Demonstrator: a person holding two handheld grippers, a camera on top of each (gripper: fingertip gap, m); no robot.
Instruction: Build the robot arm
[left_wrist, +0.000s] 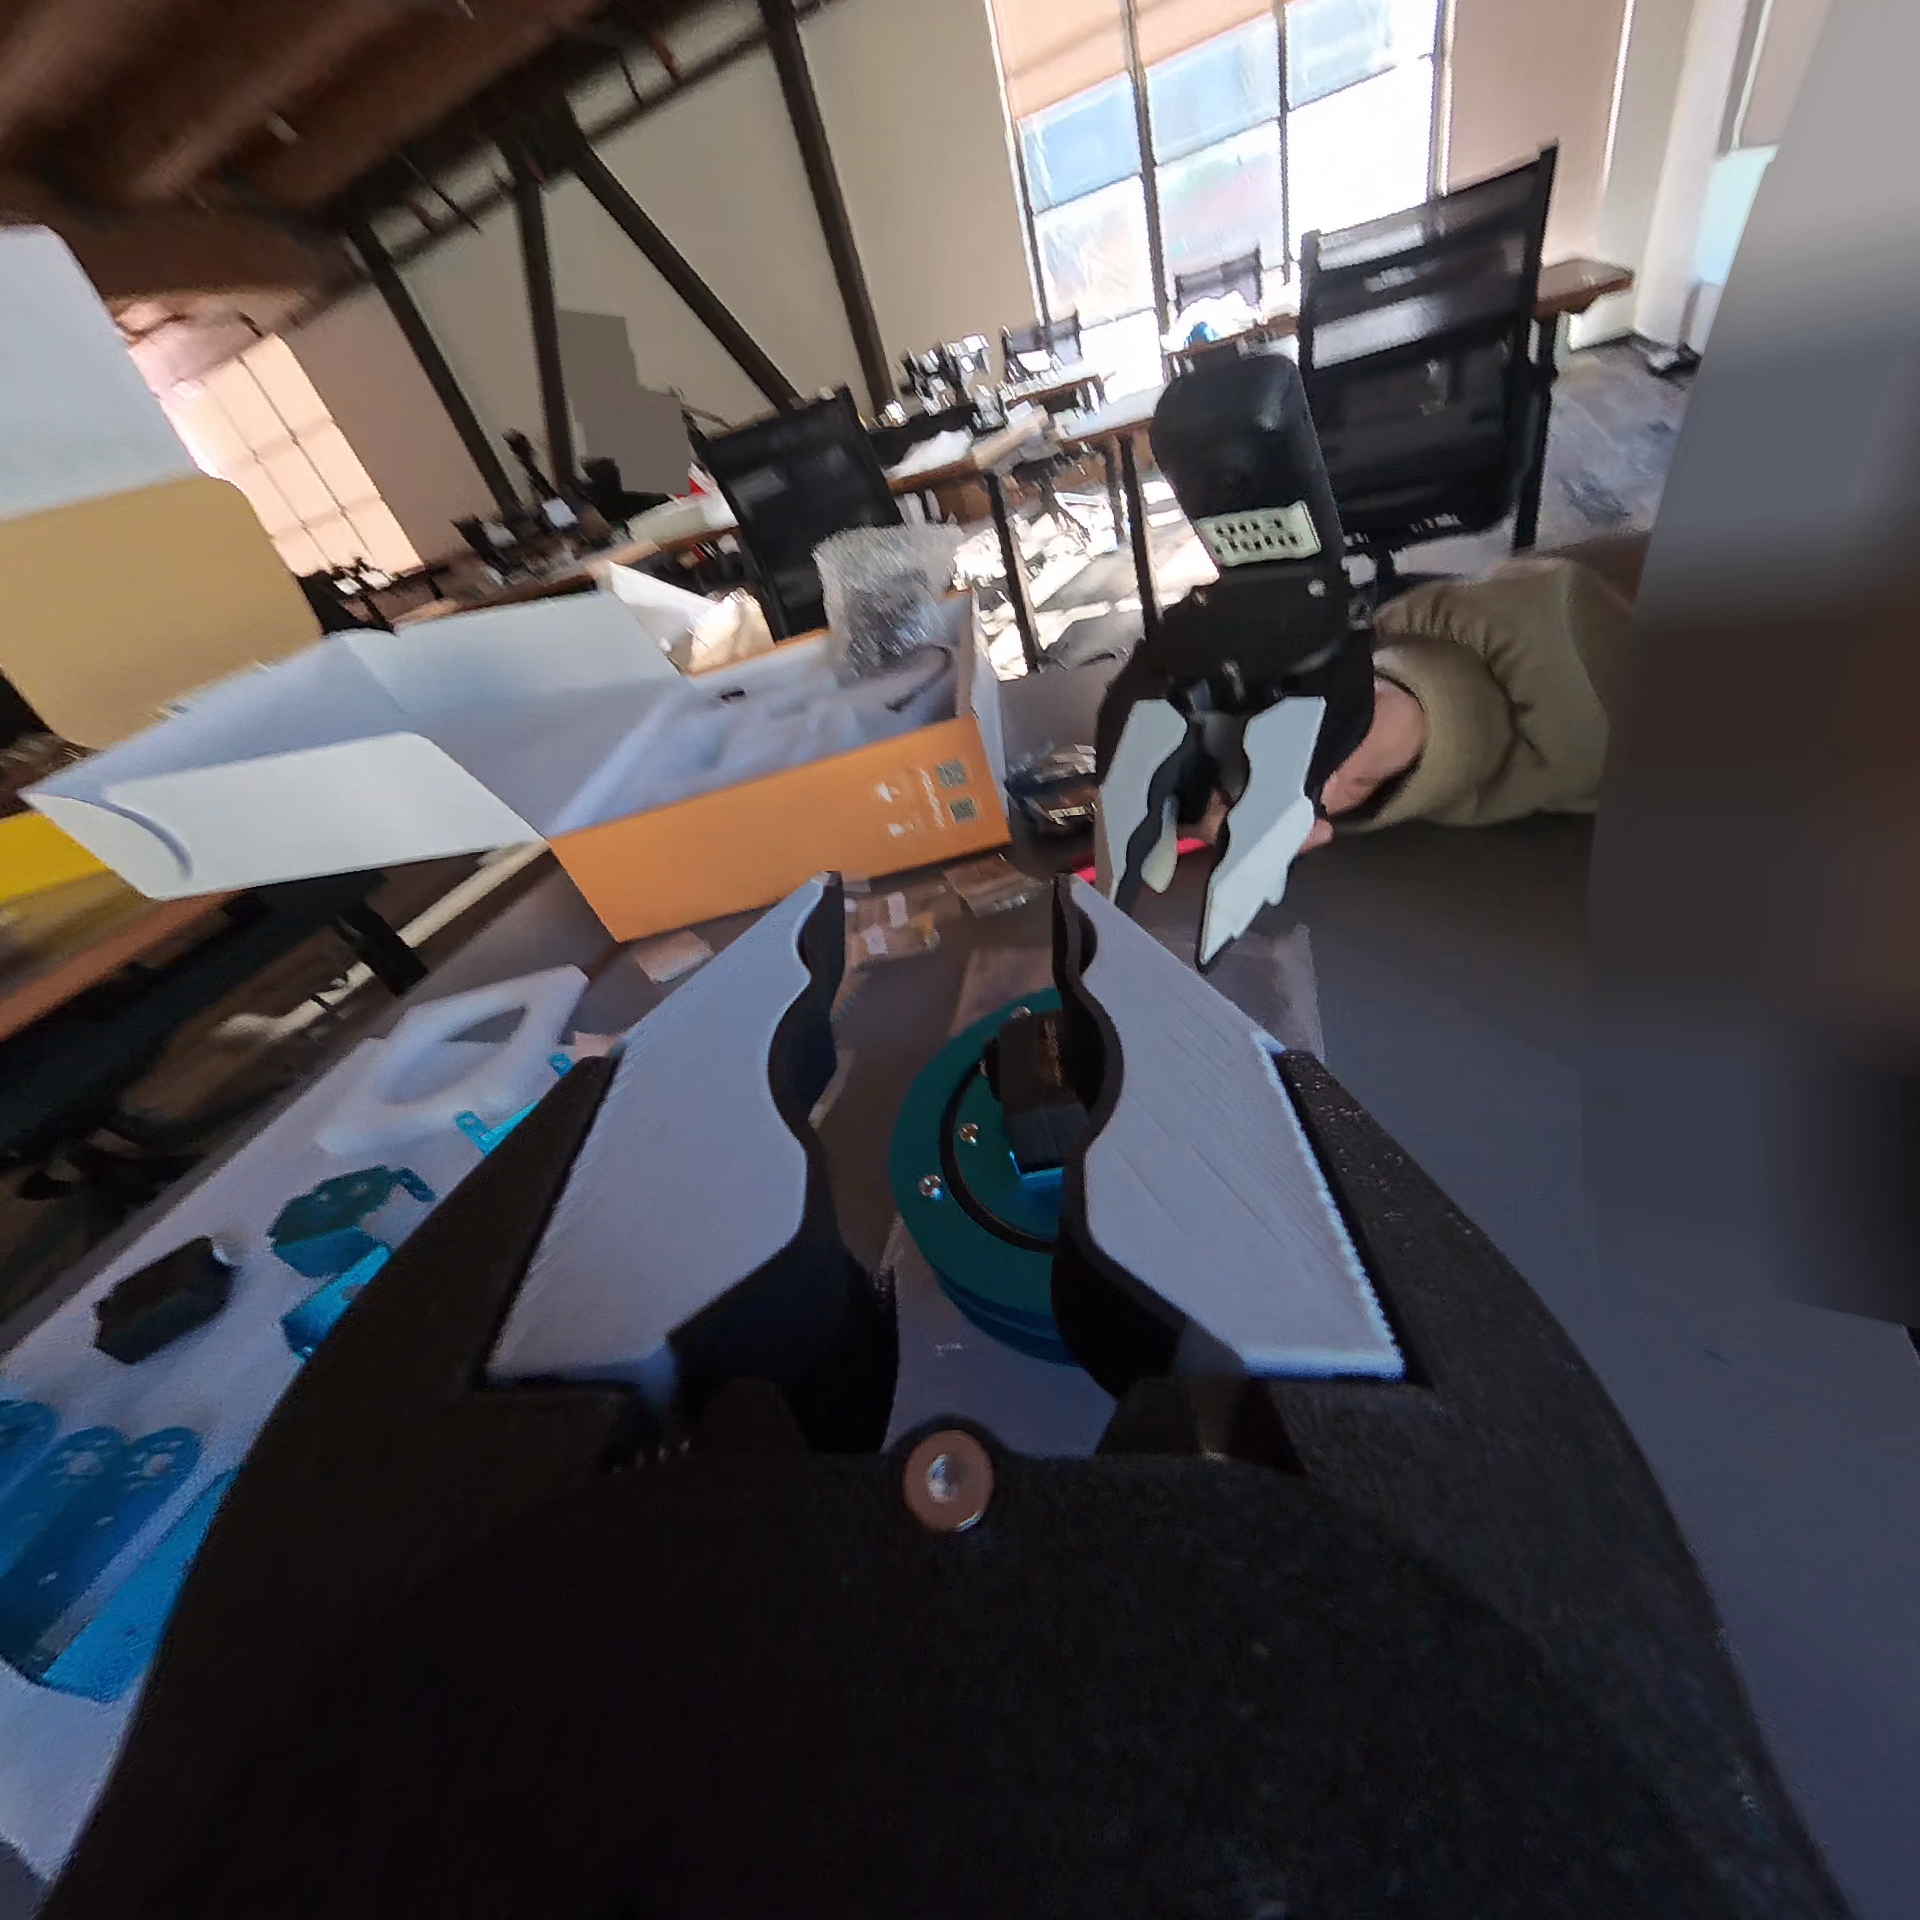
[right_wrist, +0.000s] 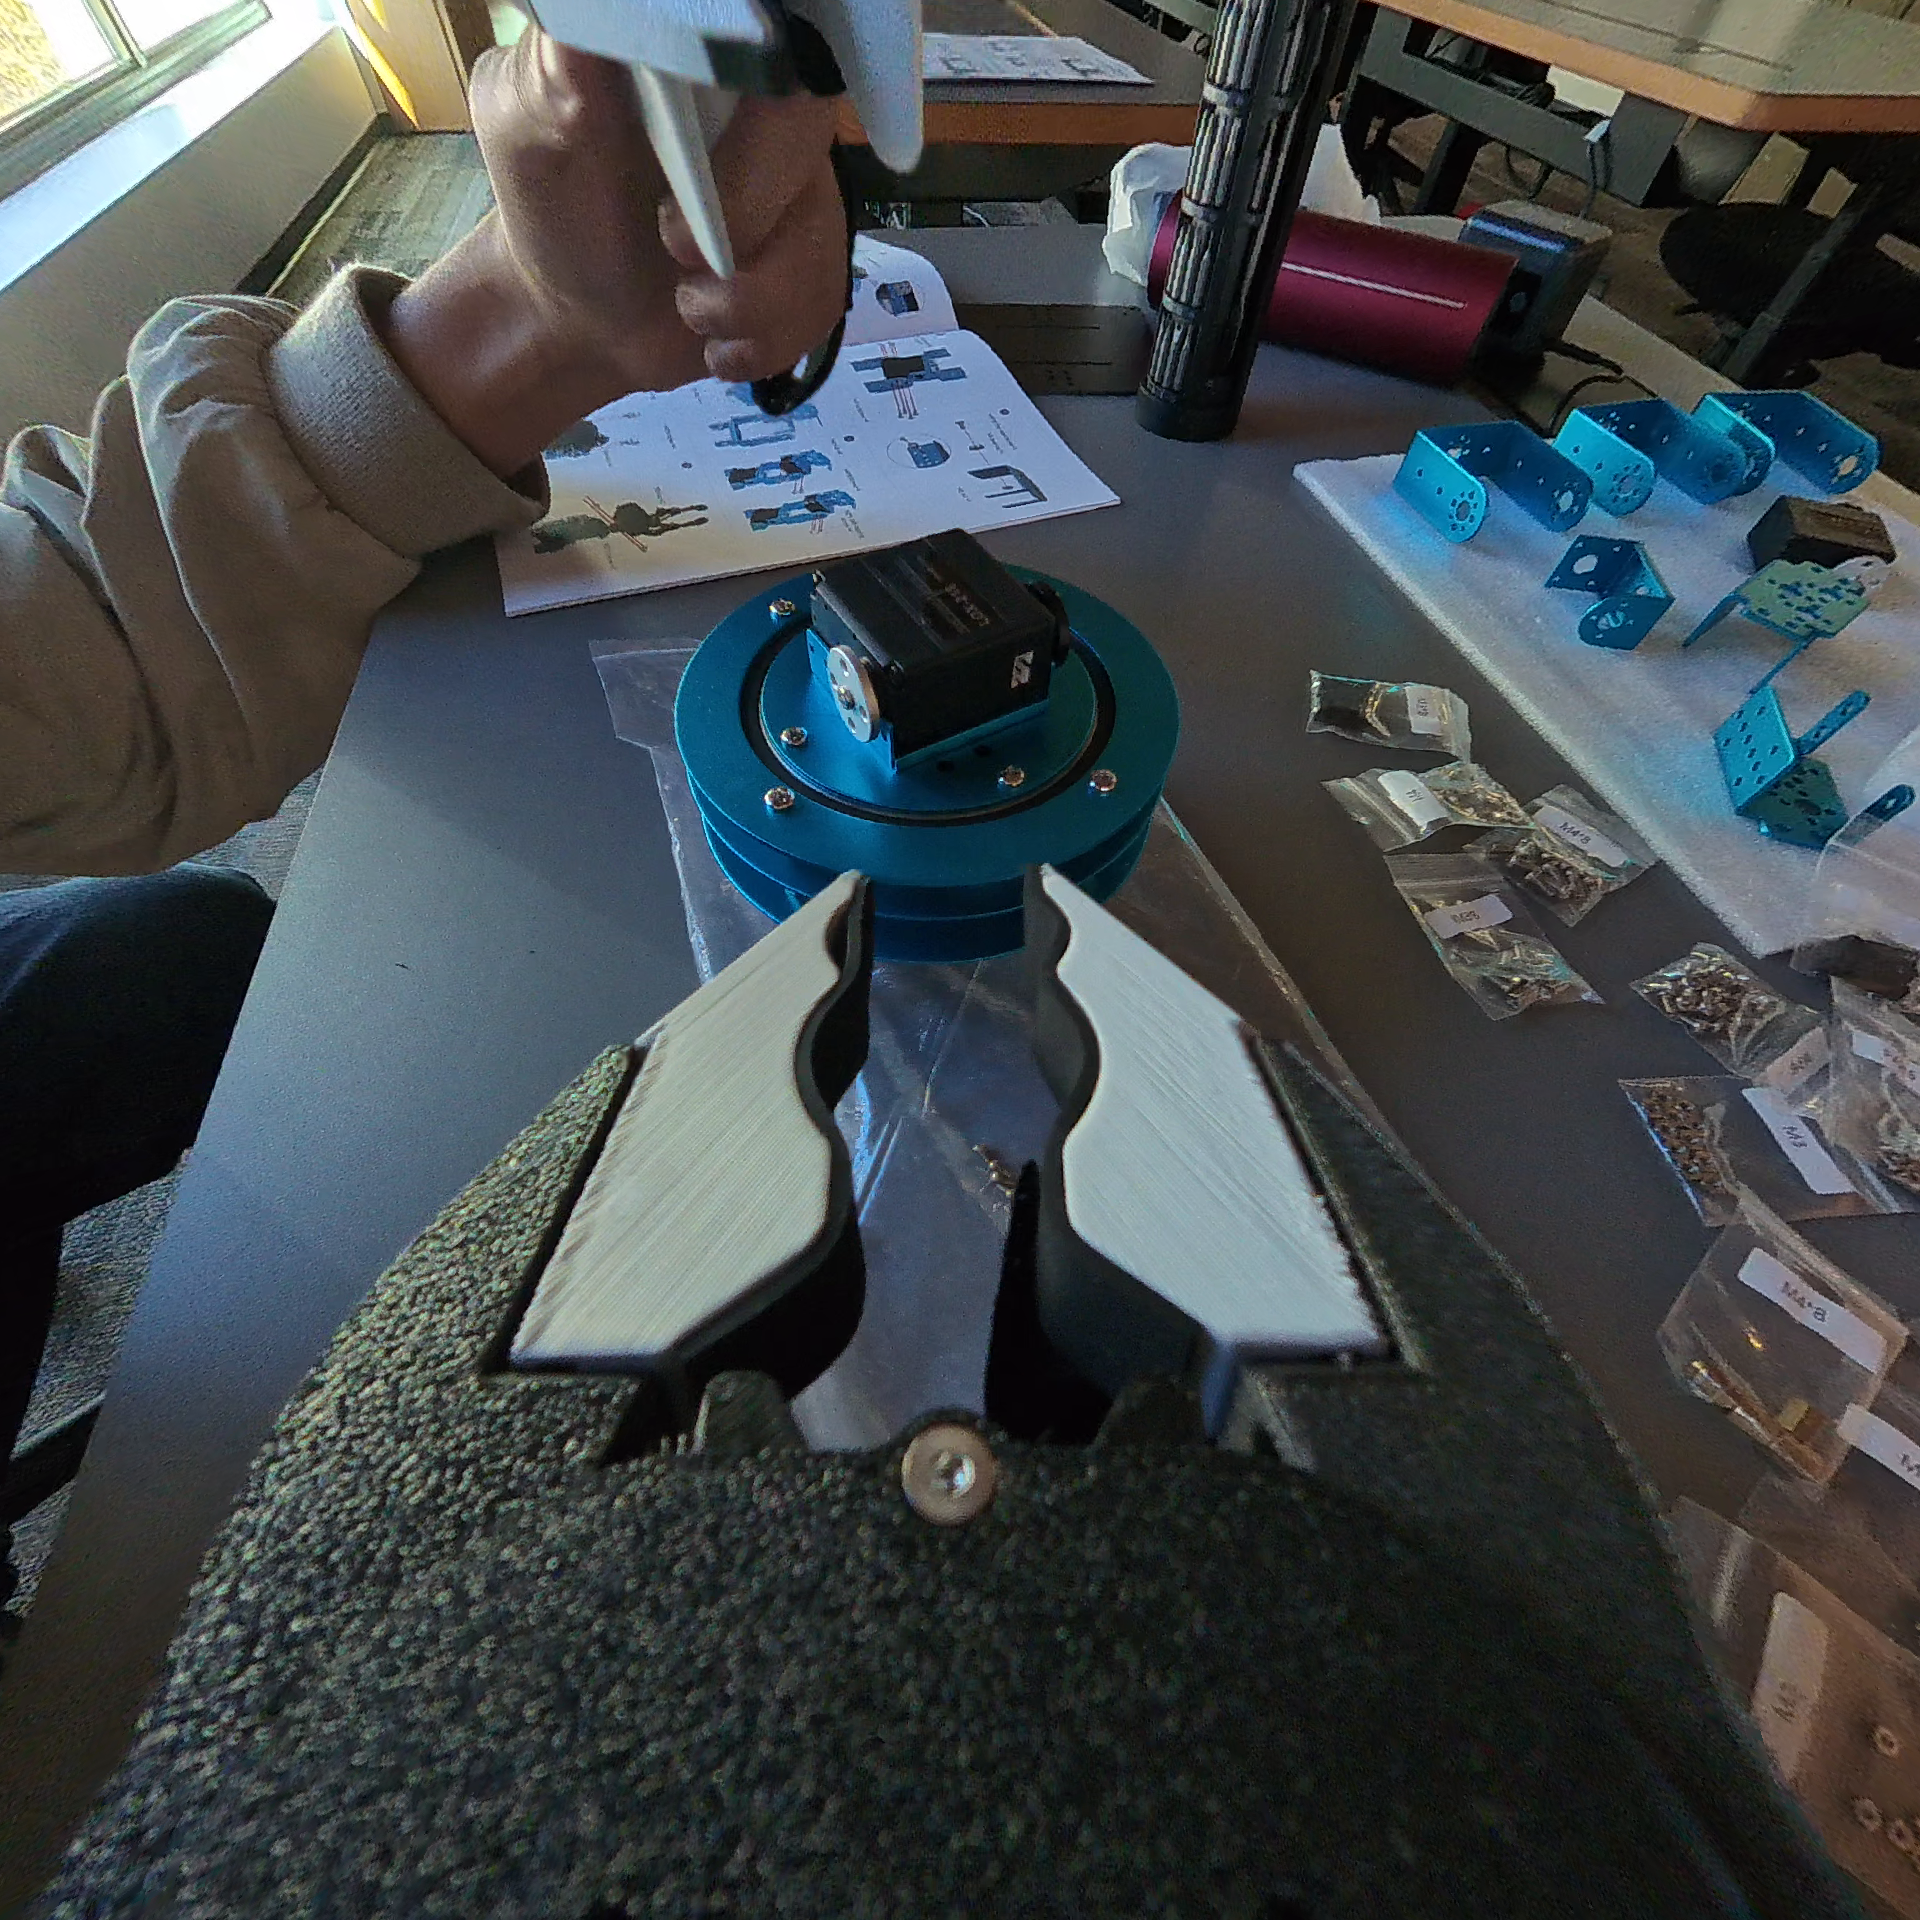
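The right hand-held gripper (right_wrist: 951, 899) is open a little and holds nothing; its tips hang just at the near edge of the blue round base (right_wrist: 925, 774), at 12 o'clock from it. A black motor box (right_wrist: 935, 649) sits on top of the base, so it stands steady on the grey bench (right_wrist: 468, 935). The left hand-held gripper (left_wrist: 948, 904) is also part open and empty, up above the base. At 2 o'clock, small screw bags (right_wrist: 1496, 852) and blue brackets (right_wrist: 1496, 488) lie spread out, easy to reach. At 11 o'clock, farther off, a picture booklet (right_wrist: 821, 478) lies open for reading.
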